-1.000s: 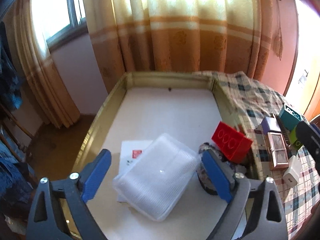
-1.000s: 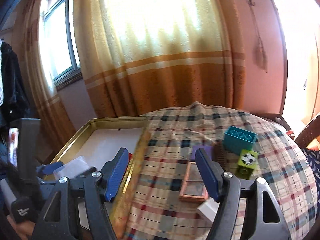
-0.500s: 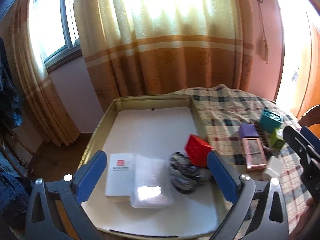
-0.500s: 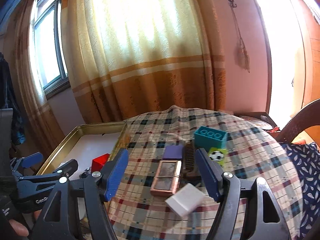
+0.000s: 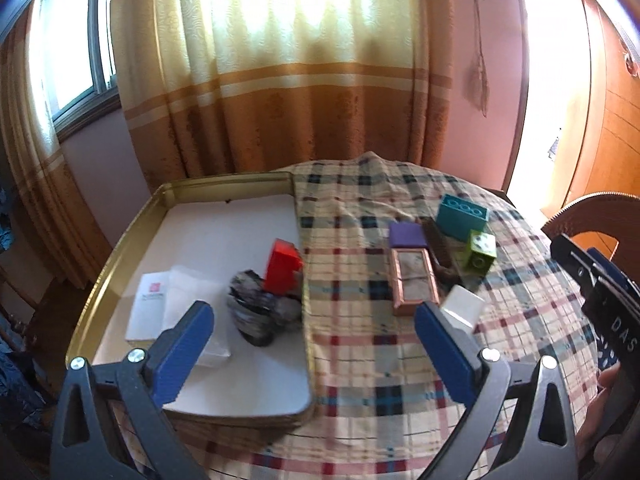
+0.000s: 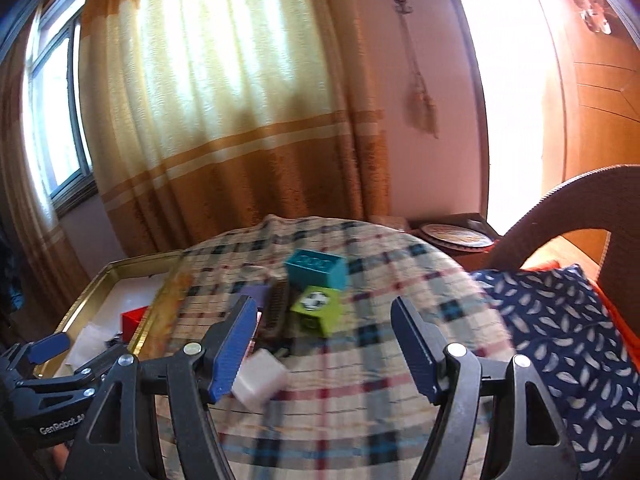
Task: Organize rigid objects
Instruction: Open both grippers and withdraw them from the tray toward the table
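I am holding both the left gripper [image 5: 312, 344] and right gripper [image 6: 324, 346] wide and empty; the red block [image 5: 282, 266] is sitting in the tray [image 5: 120, 248] at ten o'clock.

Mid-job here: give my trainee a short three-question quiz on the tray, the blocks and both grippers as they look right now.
1. True or false: the red block lies inside the gold tray.
2. Multiple choice: what sits right against the near side of the teal block on the plaid cloth? A) the green cube B) the white adapter C) the purple box
3. Fill in: the left gripper and the right gripper both have their jaws ____ and hold nothing.

Key: 1 true; 2 A; 3 open.
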Tool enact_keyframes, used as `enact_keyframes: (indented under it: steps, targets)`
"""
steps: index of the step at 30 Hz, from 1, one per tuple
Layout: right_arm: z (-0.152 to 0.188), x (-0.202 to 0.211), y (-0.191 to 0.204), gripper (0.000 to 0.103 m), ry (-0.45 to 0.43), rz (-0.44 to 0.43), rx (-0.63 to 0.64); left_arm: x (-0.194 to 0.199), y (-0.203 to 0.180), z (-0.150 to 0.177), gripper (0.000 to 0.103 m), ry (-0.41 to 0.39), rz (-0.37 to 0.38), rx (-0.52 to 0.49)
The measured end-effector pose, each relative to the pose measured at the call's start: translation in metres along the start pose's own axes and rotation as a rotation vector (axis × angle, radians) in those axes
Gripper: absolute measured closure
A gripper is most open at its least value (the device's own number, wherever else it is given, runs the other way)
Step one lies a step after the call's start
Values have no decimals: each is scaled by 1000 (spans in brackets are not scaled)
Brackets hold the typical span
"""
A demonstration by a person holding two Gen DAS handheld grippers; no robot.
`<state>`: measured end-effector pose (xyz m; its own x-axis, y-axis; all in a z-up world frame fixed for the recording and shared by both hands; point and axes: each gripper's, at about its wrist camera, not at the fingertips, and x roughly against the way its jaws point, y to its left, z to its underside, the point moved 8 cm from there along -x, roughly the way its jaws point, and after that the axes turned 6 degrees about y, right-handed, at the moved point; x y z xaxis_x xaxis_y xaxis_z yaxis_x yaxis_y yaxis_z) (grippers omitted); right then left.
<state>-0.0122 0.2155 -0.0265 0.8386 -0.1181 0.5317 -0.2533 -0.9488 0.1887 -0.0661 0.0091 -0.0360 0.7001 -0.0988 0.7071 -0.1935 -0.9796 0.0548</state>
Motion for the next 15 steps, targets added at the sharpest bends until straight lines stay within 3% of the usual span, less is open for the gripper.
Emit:
enact_keyframes:
  steps: [9, 15]
  targets:
    - [1, 4, -28, 31, -8, 37, -41, -7, -37, 16, 1, 41, 29, -46]
    - [-1, 7, -42, 31, -27, 117, -62, -10, -58, 17, 1, 54, 72, -73]
